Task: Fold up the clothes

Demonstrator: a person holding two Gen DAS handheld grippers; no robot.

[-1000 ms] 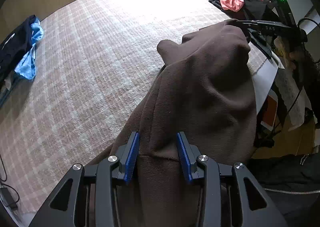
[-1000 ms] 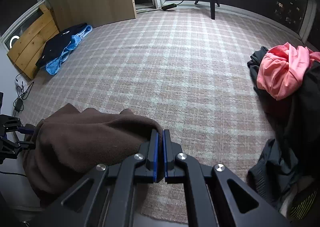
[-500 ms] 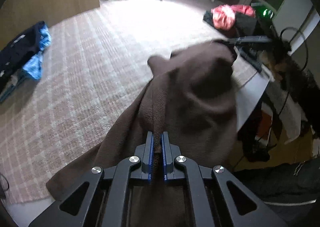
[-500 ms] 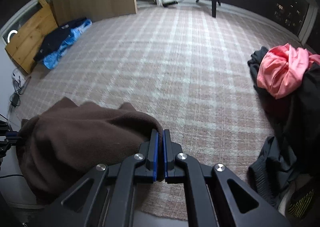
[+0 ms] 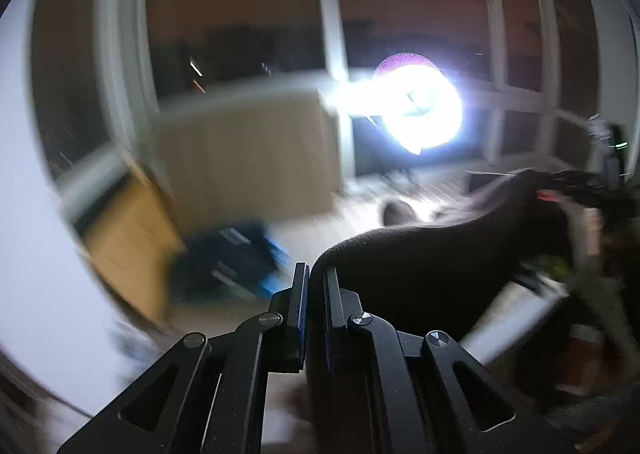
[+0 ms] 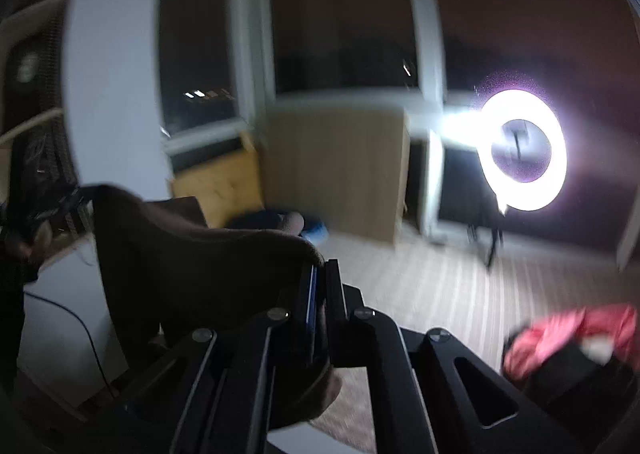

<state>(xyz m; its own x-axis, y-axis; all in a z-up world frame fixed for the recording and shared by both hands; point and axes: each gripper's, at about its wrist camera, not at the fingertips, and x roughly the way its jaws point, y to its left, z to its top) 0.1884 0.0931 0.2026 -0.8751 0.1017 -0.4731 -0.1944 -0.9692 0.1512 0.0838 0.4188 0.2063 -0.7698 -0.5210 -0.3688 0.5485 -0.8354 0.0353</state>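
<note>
One brown fleece garment (image 5: 436,270), soft and matte, spans both claws. The left claw (image 5: 316,286) pinches one edge; the right claw (image 6: 320,286) pinches the other, cloth draping to its left. Both claws have tilted upward since half a second ago: a ring light (image 6: 522,150) now appears ahead, where carpet (image 6: 440,294) filled the view.

Both grippers have swung the brown garment (image 5: 440,274) up from the carpet toward the ring light (image 6: 522,150).
</note>
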